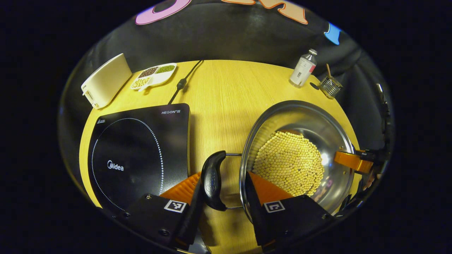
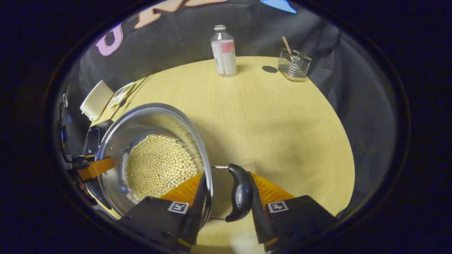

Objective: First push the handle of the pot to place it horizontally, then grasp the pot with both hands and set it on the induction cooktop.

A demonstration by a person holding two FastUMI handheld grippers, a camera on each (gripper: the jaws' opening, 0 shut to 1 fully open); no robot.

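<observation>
A steel pot [image 1: 317,123] holding yellow soybeans [image 1: 289,162] stands on the wooden table, to the right of the black induction cooktop [image 1: 137,151]. My left gripper [image 1: 226,180] straddles the pot's black left handle [image 1: 213,180]: one finger presses the handle's outer side, the other sits inside against the wall. In the right gripper view, my right gripper [image 2: 226,176] clamps the opposite handle [image 2: 241,192] and the rim of the pot [image 2: 148,120] the same way. Each view shows the other gripper's finger across the pot.
A white box-shaped appliance [image 1: 106,80] and a divided dish of beans [image 1: 154,74] sit behind the cooktop, with a black cable [image 1: 182,83] beside them. A bottle [image 2: 224,51] and a wire basket [image 2: 294,64] stand at the table's far edge.
</observation>
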